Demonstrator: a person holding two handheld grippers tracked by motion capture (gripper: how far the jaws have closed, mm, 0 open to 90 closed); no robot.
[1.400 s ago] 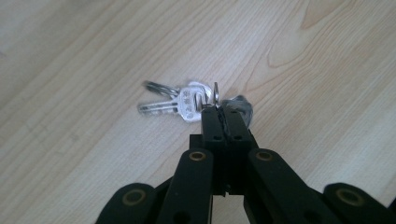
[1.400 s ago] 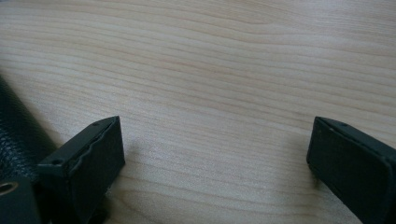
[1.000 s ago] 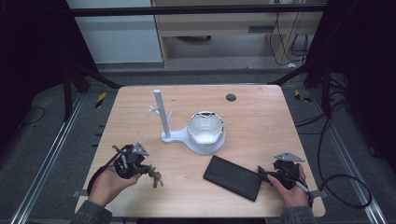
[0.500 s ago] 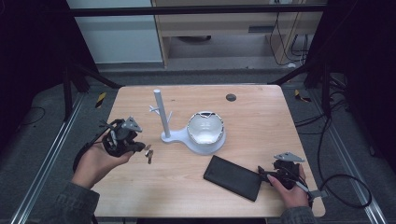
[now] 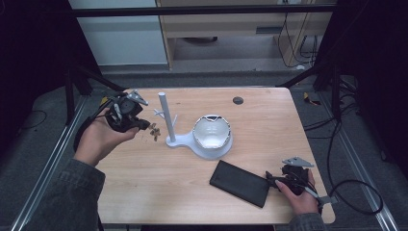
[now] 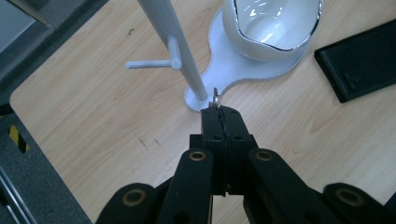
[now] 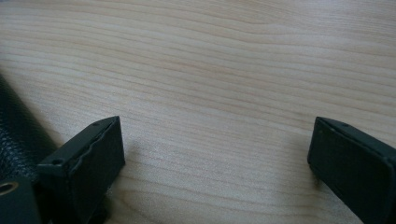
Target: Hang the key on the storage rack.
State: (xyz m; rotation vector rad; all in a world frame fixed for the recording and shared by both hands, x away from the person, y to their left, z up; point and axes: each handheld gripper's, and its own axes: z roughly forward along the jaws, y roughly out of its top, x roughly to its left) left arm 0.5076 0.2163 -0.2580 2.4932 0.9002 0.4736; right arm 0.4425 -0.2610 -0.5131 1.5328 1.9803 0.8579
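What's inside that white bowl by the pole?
The white bowl looks empty: its shiny inner wall and bottom show just bright reflections. It sits on the flat white stand base, covering that part of the base, so what lies under the bowl cannot be seen.

Key bunch (image 5: 154,131) on metal ring (image 6: 216,97), dangling above table, just beside white stand (image 5: 163,115).

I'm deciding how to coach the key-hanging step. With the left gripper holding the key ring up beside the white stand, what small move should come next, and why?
Probably ease the left gripper toward the peg on the white stand. Its jaws are shut on the key ring, the keys dangle clear of the table, and the ring is not yet over a peg.
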